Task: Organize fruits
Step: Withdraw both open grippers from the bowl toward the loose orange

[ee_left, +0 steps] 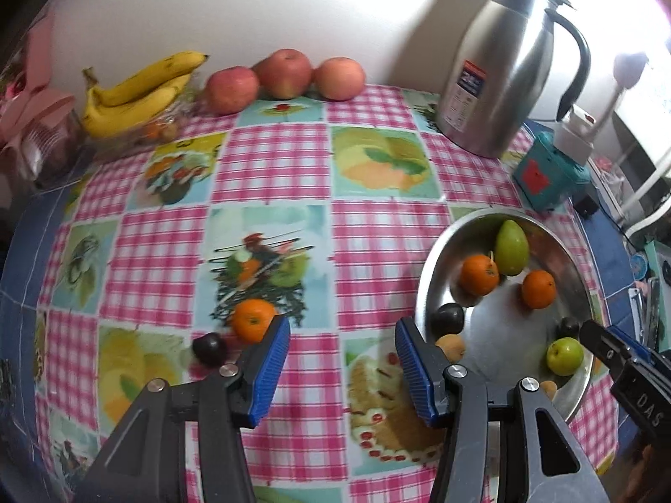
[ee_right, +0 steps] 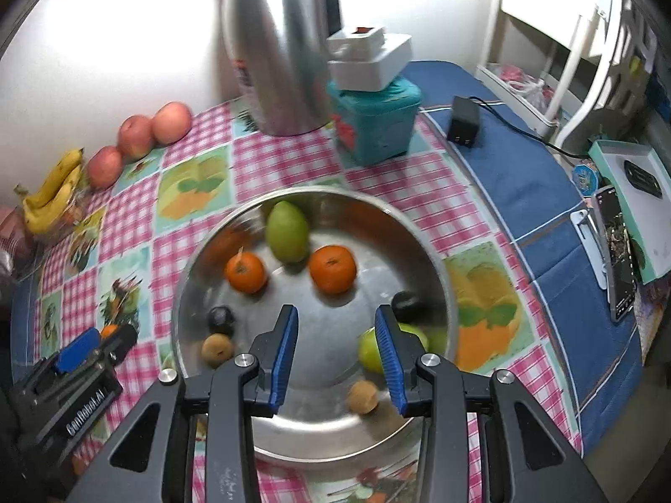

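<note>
The steel bowl [ee_right: 436, 276] was taken as the landmark on the counter [ee_left: 377, 230], which was covered by a pink checked cloth with fruit pictures. Inside the bowl, a green pear [ee_right: 287, 230] was seen at the far side, with two oranges [ee_right: 332, 269] just in front of it. Two dark plums [ee_right: 221, 319] were found nearer the rim, one at each side, and a green apple [ee_right: 369, 350] lay beside the right-hand plum. Two small brown fruits [ee_right: 217, 348] were seen toward the near rim.

The right hand-held gripper [ee_right: 335, 356] was held over the near part of the bowl with its blue pads spread apart and nothing between them; the green apple was partly hidden behind one finger.

To the left of the bowl, the left hand-held gripper [ee_left: 342, 371] was held above the cloth, its fingers likewise wide apart and unloaded. Just beyond its left finger, outside the bowl, a loose orange [ee_left: 253, 319] and a loose dark plum [ee_left: 208, 348] were lying on the cloth close together.

Far behind the bowl, against the wall, three red apples [ee_left: 285, 73] and a bunch of bananas [ee_left: 138, 92] were lined up. A steel jug [ee_left: 511, 67] and a teal box [ee_left: 545, 174] were placed behind the bowl.
</note>
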Demonstrator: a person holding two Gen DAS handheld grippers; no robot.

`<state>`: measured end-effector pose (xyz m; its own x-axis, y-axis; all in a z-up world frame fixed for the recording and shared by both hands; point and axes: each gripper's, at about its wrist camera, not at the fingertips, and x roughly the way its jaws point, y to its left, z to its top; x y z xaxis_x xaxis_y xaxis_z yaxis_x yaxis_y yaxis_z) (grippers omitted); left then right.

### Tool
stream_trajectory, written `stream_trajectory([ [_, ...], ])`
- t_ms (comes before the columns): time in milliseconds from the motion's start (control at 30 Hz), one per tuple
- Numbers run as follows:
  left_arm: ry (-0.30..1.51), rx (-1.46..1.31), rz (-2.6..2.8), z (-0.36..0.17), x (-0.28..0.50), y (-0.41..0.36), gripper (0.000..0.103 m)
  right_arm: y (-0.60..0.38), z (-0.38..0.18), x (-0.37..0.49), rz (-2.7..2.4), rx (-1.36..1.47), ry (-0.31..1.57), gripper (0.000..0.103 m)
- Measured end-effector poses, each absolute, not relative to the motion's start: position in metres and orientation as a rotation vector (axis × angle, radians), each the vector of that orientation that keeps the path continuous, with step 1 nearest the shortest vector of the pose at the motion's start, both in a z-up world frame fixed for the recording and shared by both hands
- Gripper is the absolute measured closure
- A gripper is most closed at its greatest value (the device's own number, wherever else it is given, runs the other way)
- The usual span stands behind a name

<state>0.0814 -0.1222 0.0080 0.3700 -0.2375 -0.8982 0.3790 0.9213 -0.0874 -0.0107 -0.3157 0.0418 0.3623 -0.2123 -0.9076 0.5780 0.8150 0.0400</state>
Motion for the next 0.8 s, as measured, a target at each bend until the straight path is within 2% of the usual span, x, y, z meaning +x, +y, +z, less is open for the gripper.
stream_trajectory([
  [367, 1.123, 0.095, -0.352, 0.013, 0.075, -0.092, 0.045, -0.293, 0.043, -0.013, -0.475, 0.351, 1.103, 0.064],
  [567, 1.117, 0.096, -0.35, 0.015, 0.075, -0.092, 0.039, -0.289, 0.046, -0.009, -0.468, 0.332, 1.098, 0.064],
  [800, 1.125, 0.087, -0.336, 0.013, 0.078, -0.089, 0.038, -0.286, 0.044, -0.006, -0.46, 0.323, 1.111, 0.064],
])
